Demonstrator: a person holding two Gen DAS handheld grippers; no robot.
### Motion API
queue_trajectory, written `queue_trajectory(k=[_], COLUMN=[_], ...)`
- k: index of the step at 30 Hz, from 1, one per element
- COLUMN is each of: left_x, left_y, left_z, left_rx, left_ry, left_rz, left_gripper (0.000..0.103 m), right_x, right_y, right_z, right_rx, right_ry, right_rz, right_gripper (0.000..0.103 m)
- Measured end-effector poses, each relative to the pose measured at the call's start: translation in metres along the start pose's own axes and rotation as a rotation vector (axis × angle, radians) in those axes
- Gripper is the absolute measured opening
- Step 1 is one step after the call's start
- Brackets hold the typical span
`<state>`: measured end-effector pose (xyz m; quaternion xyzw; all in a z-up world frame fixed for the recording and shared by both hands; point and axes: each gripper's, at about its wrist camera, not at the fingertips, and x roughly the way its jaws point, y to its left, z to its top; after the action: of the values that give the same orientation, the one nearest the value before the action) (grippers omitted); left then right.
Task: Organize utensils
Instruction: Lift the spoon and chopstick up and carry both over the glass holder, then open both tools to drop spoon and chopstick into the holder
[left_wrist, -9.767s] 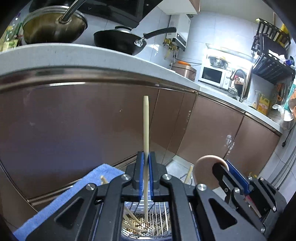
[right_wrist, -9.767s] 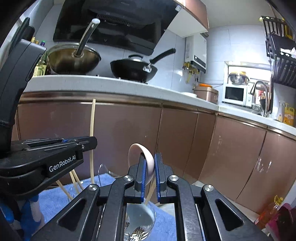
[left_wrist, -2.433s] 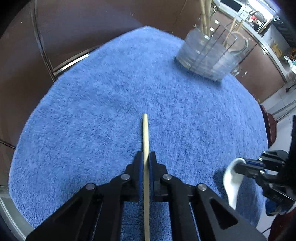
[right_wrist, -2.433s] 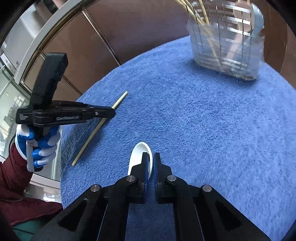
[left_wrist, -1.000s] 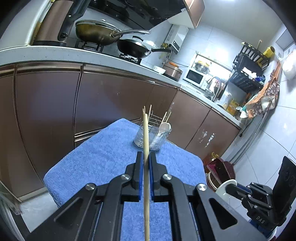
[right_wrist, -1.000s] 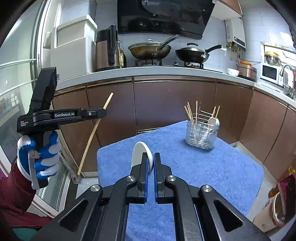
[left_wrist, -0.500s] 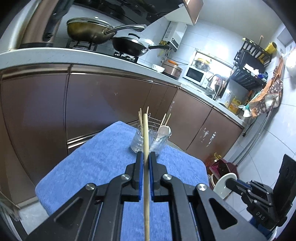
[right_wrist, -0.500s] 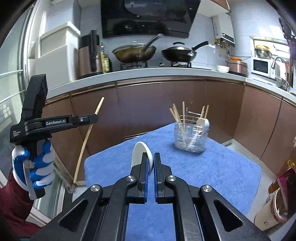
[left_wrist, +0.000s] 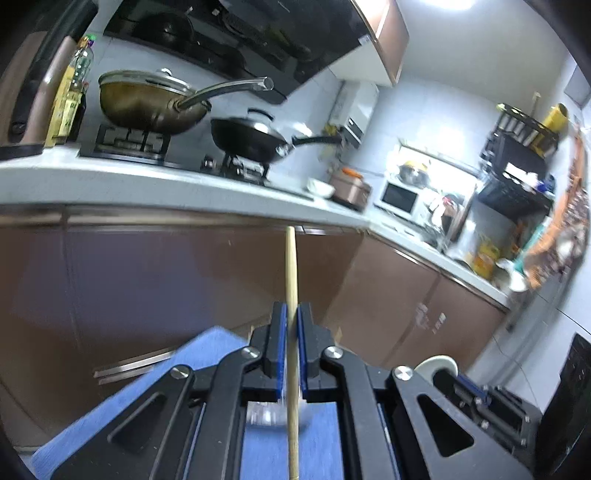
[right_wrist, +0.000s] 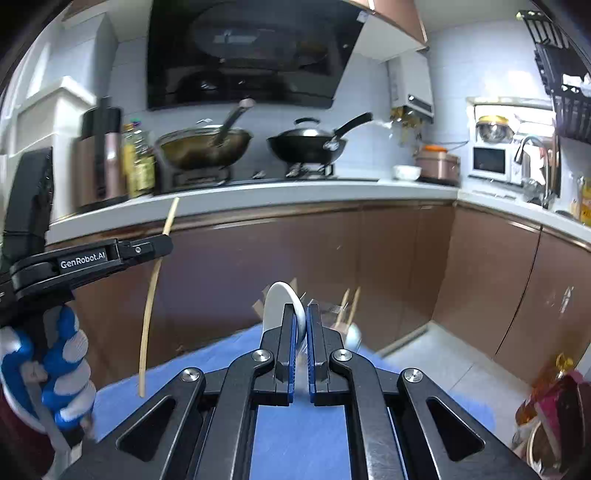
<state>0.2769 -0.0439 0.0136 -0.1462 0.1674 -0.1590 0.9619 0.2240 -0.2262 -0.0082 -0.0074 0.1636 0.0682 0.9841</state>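
Observation:
My left gripper (left_wrist: 291, 314) is shut on a wooden chopstick (left_wrist: 291, 280) that stands upright through its jaws. From the right wrist view the same chopstick (right_wrist: 153, 284) hangs below the left gripper (right_wrist: 166, 245), which a blue-and-white gloved hand (right_wrist: 62, 373) holds. My right gripper (right_wrist: 302, 314) is shut on a white ceramic spoon (right_wrist: 279, 306), bowl up. The clear utensil holder (right_wrist: 332, 317) with several chopsticks and a spoon sits blurred just behind the right fingers; in the left wrist view the holder (left_wrist: 269, 415) shows only as a blur under the jaws. Both grippers hover over the blue towel (right_wrist: 295, 432).
Brown cabinet fronts (right_wrist: 406, 266) rise close behind the towel, under a white counter (left_wrist: 147, 184). On the hob stand a lidded wok (left_wrist: 147, 99) and a black pan (left_wrist: 247, 138). A microwave (right_wrist: 489, 160) and sink tap sit at the right; tiled floor (right_wrist: 443, 362) lies right of the towel.
Both grippers moved forward toward the holder and cabinets, still shut on chopstick and spoon. The holder now sits almost under the fingers and the view is motion-blurred.

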Motion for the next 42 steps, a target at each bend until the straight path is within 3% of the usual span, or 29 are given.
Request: queue_trajectory(k=[5,11,21,29,31,33,36,42], left_x=[0.070,0.128,0.179,0.191,0.190,0.187,0.176,0.143], left_y=[-0.012,-0.004,-0.002,0.001,0.004,0.007,0.008,0.003], left_z=[0.009,0.003,-0.033,-0.070,-0.074,-0.077,-0.077,-0.072], left_rx=[-0.008,-0.052,-0.027,0.013,0.009,0.000,0.014,0.057], left_ry=[-0.077,-0.123,-0.132,-0.149,-0.137,-0.125,-0.122,-0.110], left_rz=[0.055,0.098,0.126,0.138,0.122,0.110,0.114,0.122], left_gripper=[0.005,0.005,0.005,0.009,0.025,0.034,0.036,0.046], right_x=[0.059,0.109,0.148,0.156,0.156,0.152,0.142,0.118], right_y=[-0.016,-0.030,-0.034,-0.041,-0.042,-0.043,-0.043,-0.050], right_z=[0.012,0.005,-0.029,-0.050,-0.054,-0.055,-0.056,-0.056], right_rx=[-0.006,-0.019,-0.034,0.005,0.018,0.030,0.048,0.122], right_ry=[-0.039,-0.052,-0.027,-0.008,-0.001,-0.003,-0.016,-0.034], right_rz=[-0.051,-0.085,-0.114,-0.080,-0.073,-0.066,-0.055,-0.066], right_gripper=[0.005,0.005,0.005,0.009,0.013,0.021,0.027,0.029])
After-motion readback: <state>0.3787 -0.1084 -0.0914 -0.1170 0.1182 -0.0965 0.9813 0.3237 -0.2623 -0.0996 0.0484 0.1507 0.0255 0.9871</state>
